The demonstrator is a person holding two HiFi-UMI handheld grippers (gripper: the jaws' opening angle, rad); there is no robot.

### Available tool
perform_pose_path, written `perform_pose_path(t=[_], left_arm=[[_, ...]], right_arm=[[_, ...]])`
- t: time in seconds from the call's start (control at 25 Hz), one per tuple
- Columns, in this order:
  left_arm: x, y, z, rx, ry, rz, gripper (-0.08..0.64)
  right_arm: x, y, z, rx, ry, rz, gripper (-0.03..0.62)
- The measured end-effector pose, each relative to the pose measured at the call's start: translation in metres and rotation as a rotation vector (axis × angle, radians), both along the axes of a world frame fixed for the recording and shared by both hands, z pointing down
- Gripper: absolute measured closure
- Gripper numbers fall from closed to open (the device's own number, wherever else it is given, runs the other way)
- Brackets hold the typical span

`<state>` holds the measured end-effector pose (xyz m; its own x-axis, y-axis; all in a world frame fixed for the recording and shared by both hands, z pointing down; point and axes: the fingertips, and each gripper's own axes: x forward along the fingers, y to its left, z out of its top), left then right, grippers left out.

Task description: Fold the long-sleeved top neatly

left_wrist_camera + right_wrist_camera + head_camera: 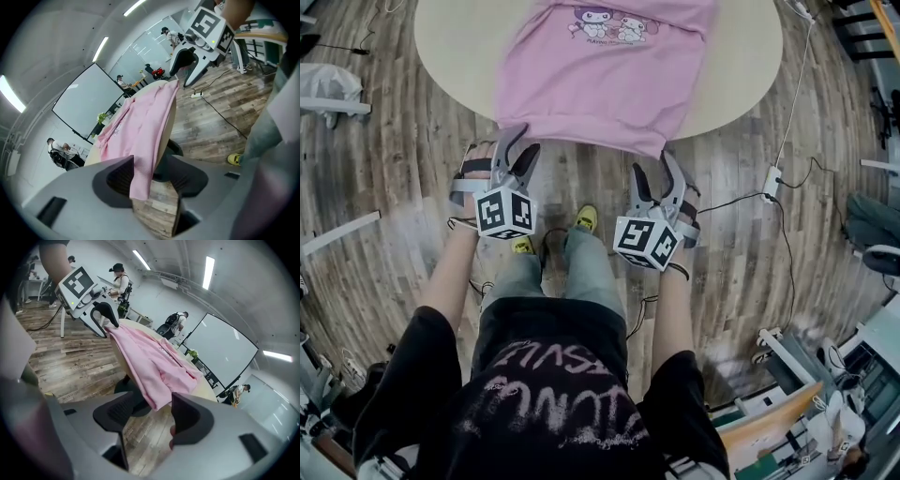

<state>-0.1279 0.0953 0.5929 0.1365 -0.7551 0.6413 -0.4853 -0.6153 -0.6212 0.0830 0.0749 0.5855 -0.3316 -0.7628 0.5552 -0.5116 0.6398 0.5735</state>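
Left gripper (517,141): jaws wide apart, gripping nothing. In its own view the left hem corner (140,185) of the pink long-sleeved top (609,84) hangs between the pads, apparently untouched. Top: spread on the round table (450,47), with its hem draped over the near edge. Right gripper (653,169): equally wide and empty, with the right hem corner (157,401) dangling between its pads. I judge the fabric light, soft and limp. It will sag and crease unless I pinch both banded hem corners evenly. Head view alone shows the printed chest motif (609,23) and how far apart the grippers stand. Only the gripper views show cloth inside each jaw gap. Sleeves: not discernible.
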Motion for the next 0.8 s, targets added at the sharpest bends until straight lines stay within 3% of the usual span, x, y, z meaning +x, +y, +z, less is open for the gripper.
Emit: perform_pose_path(t=[0.28, 0.48, 0.8], left_arm=[[-0.001, -0.012, 0.006, 0.016, -0.06, 0.01, 0.355], [-0.003, -0.013, 0.006, -0.02, -0.062, 0.028, 0.395], [-0.01, -0.002, -0.006, -0.033, -0.06, 0.018, 0.524]], right_arm=[[-0.004, -0.013, 0.01, 0.001, 0.028, -0.026, 0.331], [-0.006, -0.022, 0.007, 0.011, 0.045, -0.041, 0.419], [-0.005, -0.014, -0.004, -0.001, 0.039, -0.05, 0.532]])
